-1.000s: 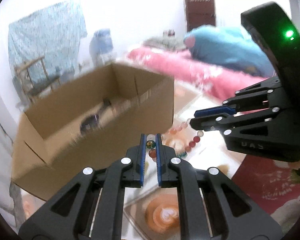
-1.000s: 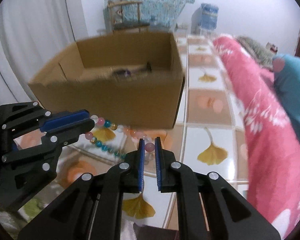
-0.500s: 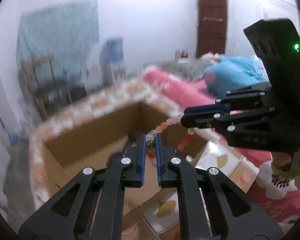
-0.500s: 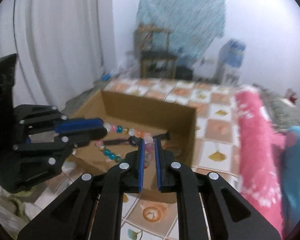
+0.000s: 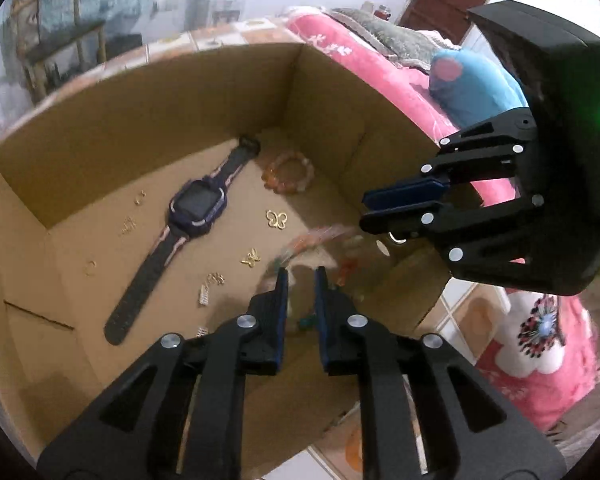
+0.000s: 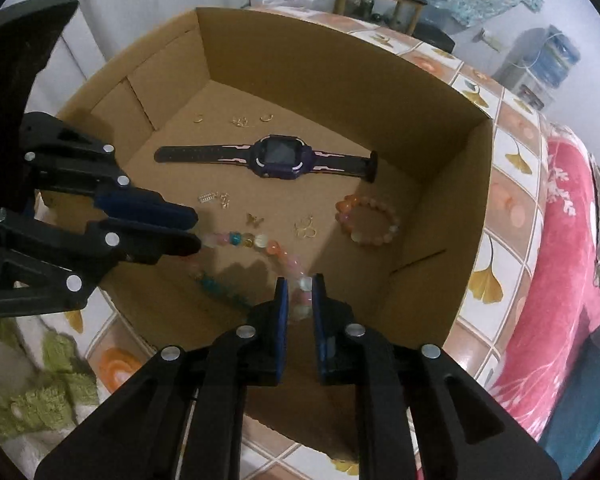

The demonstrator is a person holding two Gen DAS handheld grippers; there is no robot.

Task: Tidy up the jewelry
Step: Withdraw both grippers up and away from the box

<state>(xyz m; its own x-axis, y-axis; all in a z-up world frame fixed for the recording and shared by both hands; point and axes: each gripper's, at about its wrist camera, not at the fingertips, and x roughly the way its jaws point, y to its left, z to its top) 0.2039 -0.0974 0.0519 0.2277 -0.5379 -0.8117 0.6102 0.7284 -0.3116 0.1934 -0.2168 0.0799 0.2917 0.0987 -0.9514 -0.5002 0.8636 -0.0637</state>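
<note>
We hold both tools over the open box [image 6: 440, 92], and a bead string [image 6: 260, 242] hangs between them. The right tool [image 6: 299, 292] has its jaws a narrow gap apart and opening; pale beads sit between its blue pads [image 6: 282, 300], though we cannot tell whether the pads press on them. The left tool [image 5: 299, 284] is opening too — its gap is small, and the beads [image 5: 316, 240] ahead of its tips are a blur there, so we cannot say whether it grips them. From the right wrist the string runs from the left tool's [image 6: 194, 232] tips across to our right jaws, with a teal stretch sagging below, above the box floor. On that floor lie a purple watch [image 6: 278, 158] laid flat, a peach bracelet [image 6: 368, 220] near the right wall, butterfly charms [image 5: 276, 219] and other small gold and silver pieces [image 6: 214, 198] scattered about. The box stands on a tiled floor [image 6: 512, 160] with leaf prints; a pink floral blanket [image 6: 564, 264] lies to its right, and a green cloth [image 6: 40, 392] at lower left. The box walls rise around the tools' tips on every side.
</note>
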